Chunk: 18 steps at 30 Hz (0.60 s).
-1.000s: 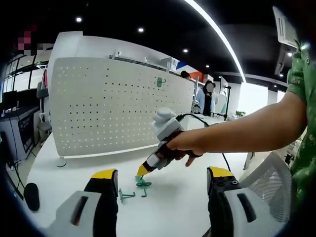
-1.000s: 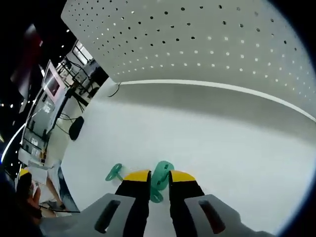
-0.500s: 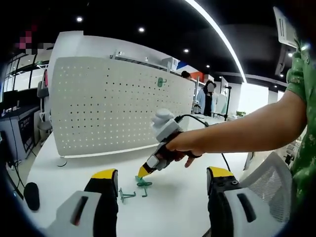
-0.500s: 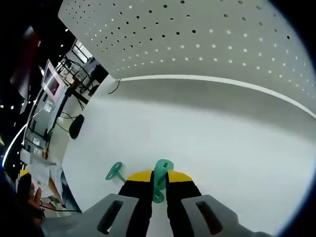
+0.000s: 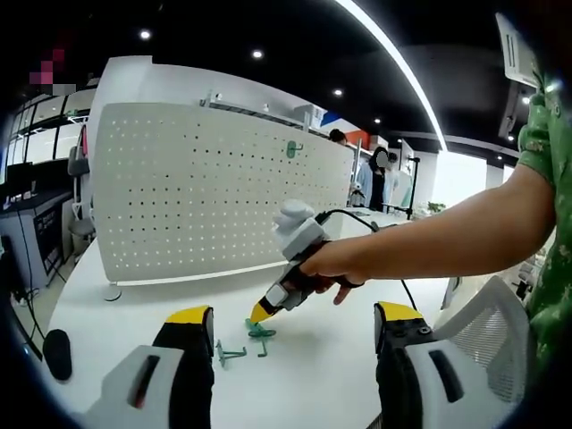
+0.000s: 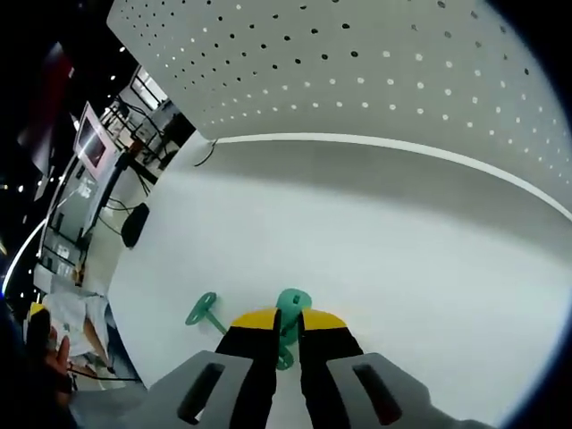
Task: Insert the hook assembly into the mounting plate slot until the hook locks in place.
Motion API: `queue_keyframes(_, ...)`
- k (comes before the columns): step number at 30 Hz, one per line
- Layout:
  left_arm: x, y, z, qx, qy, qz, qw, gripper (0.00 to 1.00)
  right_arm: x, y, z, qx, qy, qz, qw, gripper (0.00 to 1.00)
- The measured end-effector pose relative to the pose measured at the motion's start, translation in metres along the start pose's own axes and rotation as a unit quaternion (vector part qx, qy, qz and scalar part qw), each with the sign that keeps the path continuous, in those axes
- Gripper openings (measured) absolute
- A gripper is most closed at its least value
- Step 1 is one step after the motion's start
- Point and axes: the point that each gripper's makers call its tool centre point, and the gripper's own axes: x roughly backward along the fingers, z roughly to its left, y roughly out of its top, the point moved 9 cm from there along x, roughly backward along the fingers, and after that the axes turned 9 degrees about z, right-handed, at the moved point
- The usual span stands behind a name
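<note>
A white pegboard mounting plate [image 5: 206,192] [image 6: 375,80] stands upright on the white table, with a green hook [image 5: 290,149] hung near its top right. Two loose green hooks lie on the table. My right gripper [image 6: 288,323], also seen in the left gripper view [image 5: 261,312] held by a person's hand, is shut on one green hook [image 6: 289,313] [image 5: 261,332]. The other green hook [image 6: 203,309] [image 5: 227,354] lies just to its left. My left gripper [image 5: 290,326] hangs over the near table with its jaws wide apart and nothing between them.
A black computer mouse [image 5: 56,354] [image 6: 136,225] sits at the table's left edge. A cable [image 5: 407,290] trails from the right gripper. The person's bare forearm [image 5: 456,237] reaches in from the right. Desks and monitors [image 6: 94,147] stand beyond the table; people stand behind the pegboard.
The right gripper's jaws have come together onto the green hook, which stood in an open gap a second ago. The left gripper has held still.
</note>
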Motion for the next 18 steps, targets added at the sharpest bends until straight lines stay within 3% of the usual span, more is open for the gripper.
queue_keyframes(18,-0.0006,-0.0007,0.0009,0.001,0.0,0.002,1.0,0.75,-0.0048,0.0002,0.0,0.012,-0.004,0.0,0.9999,0.02)
